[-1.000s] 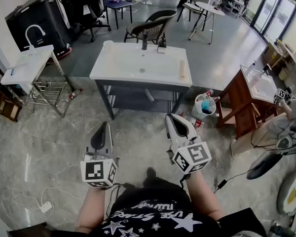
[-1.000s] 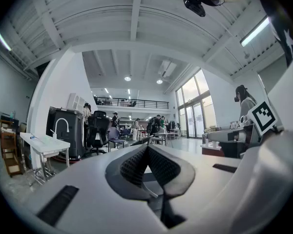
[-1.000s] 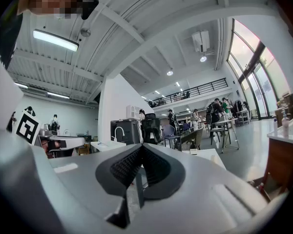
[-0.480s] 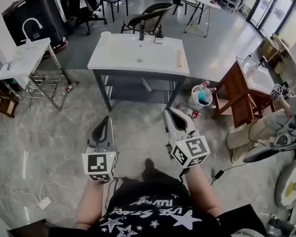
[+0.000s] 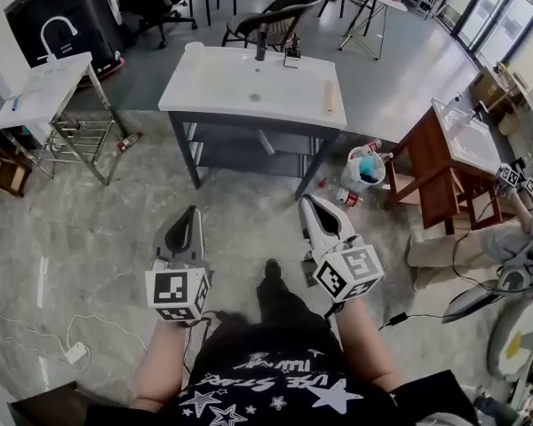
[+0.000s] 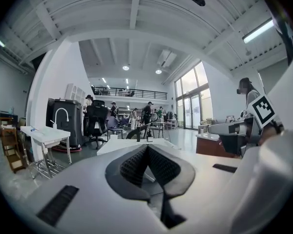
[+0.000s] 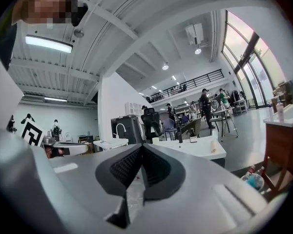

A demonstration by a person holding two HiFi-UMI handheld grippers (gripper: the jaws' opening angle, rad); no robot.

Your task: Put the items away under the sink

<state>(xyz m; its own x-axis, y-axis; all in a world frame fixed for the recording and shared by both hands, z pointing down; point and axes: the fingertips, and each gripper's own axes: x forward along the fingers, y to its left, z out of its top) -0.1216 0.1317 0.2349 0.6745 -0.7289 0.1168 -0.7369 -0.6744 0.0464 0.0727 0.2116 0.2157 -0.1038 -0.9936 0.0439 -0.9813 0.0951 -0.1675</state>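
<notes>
The white sink vanity (image 5: 222,87) stands ahead of me, with a dark faucet (image 5: 262,43), a white cup (image 5: 194,49), a small dispenser (image 5: 292,53) and a pale roll (image 5: 330,96) on top. A grey shelf (image 5: 249,158) lies under the basin. A bottle (image 5: 338,193) lies on the floor by the vanity's right leg. My left gripper (image 5: 193,213) and right gripper (image 5: 309,201) are held side by side short of the vanity, both shut and empty. In the left gripper view the left gripper's (image 6: 147,146) pads meet; in the right gripper view the right gripper (image 7: 141,146) is likewise shut.
A white bucket (image 5: 364,169) with bottles stands right of the vanity. A wooden vanity (image 5: 462,162) is further right, a small white table (image 5: 44,87) and a metal rack at the left. Another bottle (image 5: 129,142) lies on the floor there. Chairs stand behind the sink.
Both grippers have sunk a little and stayed shut. The view has shifted slightly; the vanity and the things on it have not moved.
</notes>
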